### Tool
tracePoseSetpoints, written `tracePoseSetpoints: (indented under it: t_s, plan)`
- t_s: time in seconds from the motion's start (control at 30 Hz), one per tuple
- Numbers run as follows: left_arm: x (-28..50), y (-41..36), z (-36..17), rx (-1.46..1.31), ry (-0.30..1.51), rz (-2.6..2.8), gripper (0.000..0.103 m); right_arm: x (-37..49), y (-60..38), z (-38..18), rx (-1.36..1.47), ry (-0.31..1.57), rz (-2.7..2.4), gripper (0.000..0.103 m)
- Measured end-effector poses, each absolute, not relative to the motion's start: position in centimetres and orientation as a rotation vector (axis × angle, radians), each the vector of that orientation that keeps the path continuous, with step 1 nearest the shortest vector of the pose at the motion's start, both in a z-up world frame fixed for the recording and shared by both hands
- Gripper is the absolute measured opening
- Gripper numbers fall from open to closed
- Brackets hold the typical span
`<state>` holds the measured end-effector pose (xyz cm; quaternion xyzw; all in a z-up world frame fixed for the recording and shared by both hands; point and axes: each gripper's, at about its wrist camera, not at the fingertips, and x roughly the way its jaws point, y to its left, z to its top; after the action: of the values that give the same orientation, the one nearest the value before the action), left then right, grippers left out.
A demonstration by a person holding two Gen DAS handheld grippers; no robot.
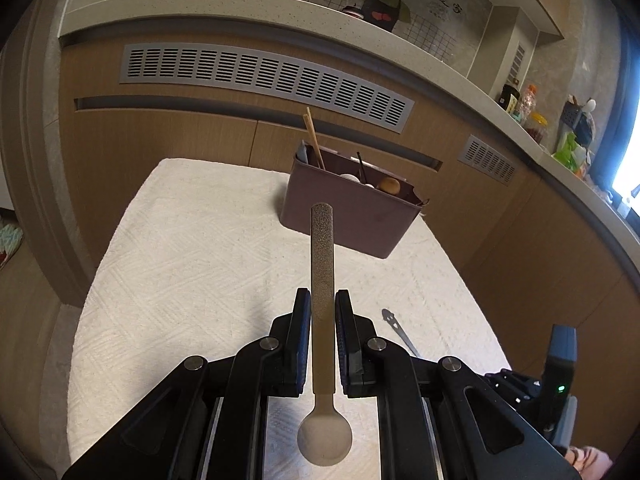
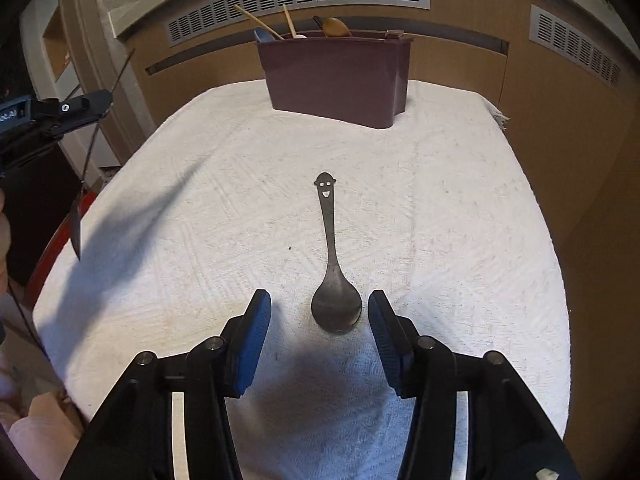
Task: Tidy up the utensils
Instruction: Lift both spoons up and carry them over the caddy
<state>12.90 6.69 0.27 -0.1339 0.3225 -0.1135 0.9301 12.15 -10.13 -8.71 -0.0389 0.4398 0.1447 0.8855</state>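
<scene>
The brown holder (image 1: 352, 208), straight ahead of both pairs of fingers on the white towel (image 2: 200, 208), already carries chopsticks (image 1: 314, 138) and a wooden spoon (image 2: 336, 26), so I judge the sorting mostly done with 2 pieces left. The left gripper (image 1: 323, 300) is clenched on the flat gold spoon (image 1: 322, 280), handle pointing forward at the holder, bowl back between the arms. The right gripper (image 2: 319, 308) hangs released with the smiley-handled steel spoon (image 2: 334, 280) lying on the towel between its fingertips; nothing blocks the way to the holder.
</scene>
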Motion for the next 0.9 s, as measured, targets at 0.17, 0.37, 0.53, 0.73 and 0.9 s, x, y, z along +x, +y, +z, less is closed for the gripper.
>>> tracePoseSetpoints:
  t_s: [0.17, 0.37, 0.53, 0.73, 0.9]
  plan:
    - [12.5, 6.8, 0.2, -0.292, 0.667, -0.230, 0.013, 11.9, -9.3, -8.3, -0.188, 0.890, 0.259, 0.026]
    - [12.2, 6.2, 0.6, -0.276, 0.662, -0.241, 0.013, 11.4, -9.7, -2.9, -0.235, 0.715, 0.230, 0.026]
    - [12.0, 5.9, 0.8, -0.267, 0.662, -0.247, 0.013, 12.1, -10.6, 1.7, -0.209, 0.594, 0.210, 0.026]
    - [11.8, 5.8, 0.8, -0.268, 0.668, -0.256, 0.013, 12.4, -10.5, 4.0, -0.178, 0.553, 0.243, 0.026]
    - [11.9, 5.7, 0.9, -0.261, 0.668, -0.254, 0.013, 12.2, -10.0, 3.7, -0.186, 0.549, 0.265, 0.026]
